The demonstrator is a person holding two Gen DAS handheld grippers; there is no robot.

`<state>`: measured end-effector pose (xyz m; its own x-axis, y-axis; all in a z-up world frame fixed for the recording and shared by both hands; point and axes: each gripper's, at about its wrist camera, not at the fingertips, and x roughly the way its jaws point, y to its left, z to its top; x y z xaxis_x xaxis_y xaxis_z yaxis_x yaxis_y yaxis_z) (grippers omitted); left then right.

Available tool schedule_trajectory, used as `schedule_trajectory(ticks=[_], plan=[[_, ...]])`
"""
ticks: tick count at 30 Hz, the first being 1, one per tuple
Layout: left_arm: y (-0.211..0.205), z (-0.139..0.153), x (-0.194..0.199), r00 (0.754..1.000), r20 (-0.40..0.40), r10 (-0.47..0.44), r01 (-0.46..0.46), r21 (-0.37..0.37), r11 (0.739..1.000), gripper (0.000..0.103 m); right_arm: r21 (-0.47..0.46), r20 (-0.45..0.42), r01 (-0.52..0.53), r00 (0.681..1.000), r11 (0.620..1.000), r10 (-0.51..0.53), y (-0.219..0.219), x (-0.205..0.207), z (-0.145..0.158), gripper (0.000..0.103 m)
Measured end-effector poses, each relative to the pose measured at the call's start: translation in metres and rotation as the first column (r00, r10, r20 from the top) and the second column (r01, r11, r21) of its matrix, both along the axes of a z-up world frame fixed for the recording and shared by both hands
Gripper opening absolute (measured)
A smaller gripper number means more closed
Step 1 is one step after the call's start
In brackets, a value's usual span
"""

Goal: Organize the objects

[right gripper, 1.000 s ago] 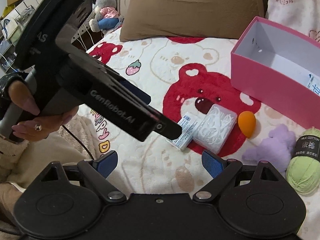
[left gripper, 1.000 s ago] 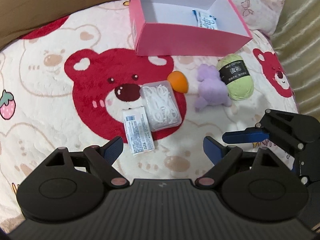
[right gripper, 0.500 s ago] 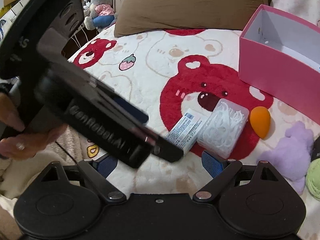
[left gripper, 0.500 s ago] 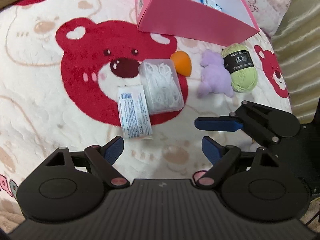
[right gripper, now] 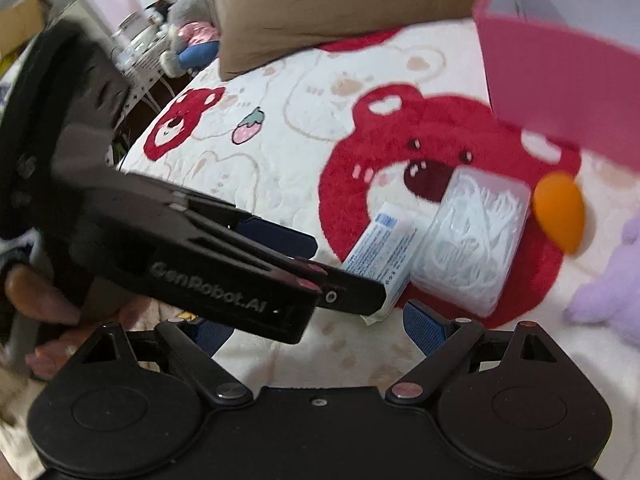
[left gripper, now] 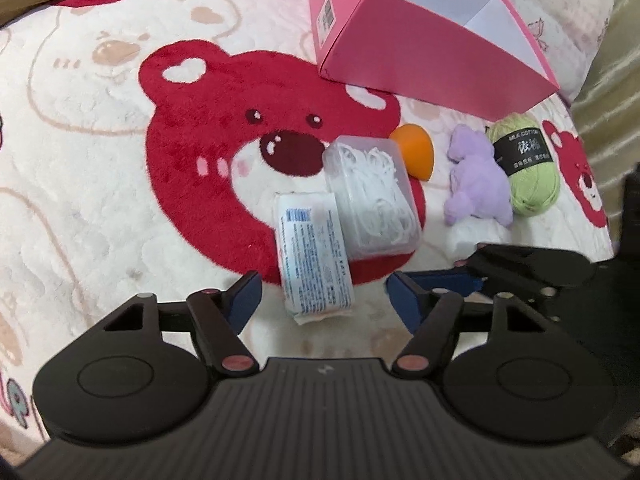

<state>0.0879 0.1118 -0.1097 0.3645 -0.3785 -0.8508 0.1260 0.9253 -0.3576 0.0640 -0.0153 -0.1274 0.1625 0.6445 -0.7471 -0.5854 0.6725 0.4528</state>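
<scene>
Left gripper (left gripper: 322,300) jaws closing around white blue-printed flat packet (left gripper: 314,256), not yet touching. Right gripper (right gripper: 320,326) jaws apart, holding nothing.

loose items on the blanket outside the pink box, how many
5. A white packet nearest the camera, a clear box of floss picks touching it, then an orange sponge, a purple plush and green yarn rightward. The pink box interior is mostly hidden.

In the right wrist view the pink box (right gripper: 560,80) is blurred and cut off at the edge, its inside hidden.
</scene>
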Motion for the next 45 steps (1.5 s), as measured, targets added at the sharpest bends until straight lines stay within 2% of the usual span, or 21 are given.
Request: schedule_trajectory(ticks=[6,11,13,17,19,20,23,25,31,34,38,40,45], plan=[[0.003,-0.010,0.005,1.000,-0.007,0.027,-0.027,-0.022,0.999,0.053,0.044,-0.123,0.082,0.989,0.996,-0.076,-0.006,0.014,-0.023,0.093],[0.007,-0.015,0.007,0.999,-0.008,0.045,-0.045,-0.046,0.998,0.050,0.050,-0.147,0.114,0.983,0.992,-0.106,-0.003,0.019,-0.030,0.087],[0.007,-0.017,0.008,0.999,-0.011,0.050,-0.050,-0.048,0.998,0.047,0.059,-0.153,0.116,0.982,0.991,-0.106,-0.001,0.022,-0.032,0.074],[0.009,-0.024,0.010,0.997,-0.034,0.071,-0.074,-0.065,0.995,0.045,0.031,-0.153,0.113,0.982,0.993,-0.107,0.004,0.026,-0.036,0.061],[0.012,-0.025,0.010,0.996,-0.046,0.081,-0.085,-0.088,0.992,0.045,0.013,-0.145,0.118,0.983,0.993,-0.115,0.002,0.027,-0.038,0.050],[0.014,-0.025,0.010,0.995,-0.058,0.086,-0.092,-0.114,0.989,0.045,0.008,-0.144,0.119,0.983,0.993,-0.117,0.000,0.028,-0.038,0.048],[0.016,-0.028,0.009,0.990,-0.097,0.098,-0.114,-0.165,0.980,0.045,-0.004,-0.137,0.124,0.983,0.992,-0.124,-0.005,0.028,-0.037,0.048],[0.015,-0.031,0.009,0.988,-0.115,0.105,-0.125,-0.179,0.976,0.044,-0.006,-0.141,0.123,0.982,0.992,-0.123,-0.008,0.029,-0.038,0.053],[0.010,-0.035,0.009,0.985,-0.115,0.131,-0.148,-0.148,0.978,0.044,-0.030,-0.108,0.090,0.990,0.995,-0.093,-0.003,0.026,-0.039,0.062],[0.006,-0.041,0.009,0.980,-0.126,0.156,-0.172,-0.127,0.977,0.045,-0.013,-0.121,0.098,0.988,0.995,-0.099,-0.006,0.029,-0.044,0.062],[0.000,-0.036,0.004,0.982,-0.097,0.160,-0.170,-0.108,0.980,0.045,-0.050,-0.038,0.043,0.998,0.998,-0.045,0.002,0.021,-0.041,0.059],[-0.002,-0.036,0.002,0.984,-0.090,0.156,-0.166,-0.109,0.980,0.045,-0.076,-0.009,0.034,0.999,0.997,-0.034,0.003,0.019,-0.039,0.052],[0.000,-0.037,-0.002,0.977,-0.116,0.177,-0.193,-0.146,0.970,0.044,-0.084,0.029,0.008,1.000,0.996,-0.005,0.000,0.015,-0.036,0.051]])
